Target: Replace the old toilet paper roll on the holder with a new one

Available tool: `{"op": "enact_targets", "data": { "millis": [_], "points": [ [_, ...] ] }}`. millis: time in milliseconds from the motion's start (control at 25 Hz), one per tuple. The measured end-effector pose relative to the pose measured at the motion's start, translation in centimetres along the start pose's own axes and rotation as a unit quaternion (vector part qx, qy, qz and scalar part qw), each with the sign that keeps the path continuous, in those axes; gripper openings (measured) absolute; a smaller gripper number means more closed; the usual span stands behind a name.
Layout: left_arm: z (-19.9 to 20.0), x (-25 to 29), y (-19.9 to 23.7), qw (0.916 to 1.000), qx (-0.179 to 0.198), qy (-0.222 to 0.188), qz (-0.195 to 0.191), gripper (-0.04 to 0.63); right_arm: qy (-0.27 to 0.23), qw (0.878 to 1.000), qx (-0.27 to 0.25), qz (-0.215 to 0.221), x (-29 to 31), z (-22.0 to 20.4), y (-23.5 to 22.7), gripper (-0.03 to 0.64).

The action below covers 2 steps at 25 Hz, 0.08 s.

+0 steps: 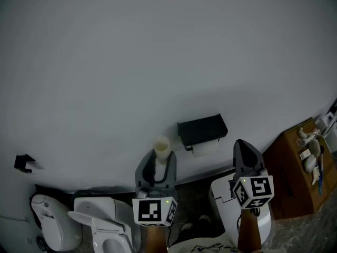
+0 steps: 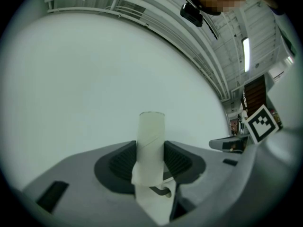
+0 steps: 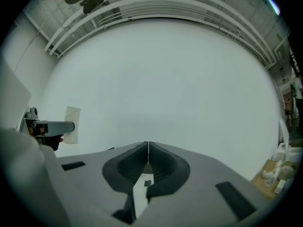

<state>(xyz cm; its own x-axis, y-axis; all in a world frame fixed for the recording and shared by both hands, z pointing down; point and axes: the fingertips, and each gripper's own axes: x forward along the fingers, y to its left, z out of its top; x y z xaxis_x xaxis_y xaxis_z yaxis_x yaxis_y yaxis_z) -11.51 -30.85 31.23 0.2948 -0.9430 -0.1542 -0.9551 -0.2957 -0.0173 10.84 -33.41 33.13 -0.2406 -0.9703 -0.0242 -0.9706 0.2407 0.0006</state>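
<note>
Left tool (image 2: 150, 149) is clamped on the nearly bare old roll (image 2: 151, 129), whose tube stands upright between the pads. Right tool (image 3: 148, 148) is closed and empty. The black holder (image 1: 202, 127) on the wall lies to the tube's right, nearer the right tool.

Head view: high, looking down at the wall (image 1: 158, 62). Gripper views: close behind their jaws, facing that wall; all three share the tube (image 1: 161, 144).

Black holder (image 1: 202, 129), cream cardboard tube (image 1: 161, 144)
</note>
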Motion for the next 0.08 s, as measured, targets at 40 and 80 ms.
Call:
{"op": "enact_targets", "data": {
  "millis": [40,80],
  "points": [
    [-0.01,0.0,-0.01,1.0,0.0,0.0,0.0,0.184,0.0,1.0,0.0,0.0,0.01,0.0,-0.01,0.021],
    [-0.03,-0.01,-0.02,1.0,0.001,0.0,0.0,0.183,0.0,1.0,0.0,0.001,0.01,-0.01,-0.02,0.021]
  ]
}}
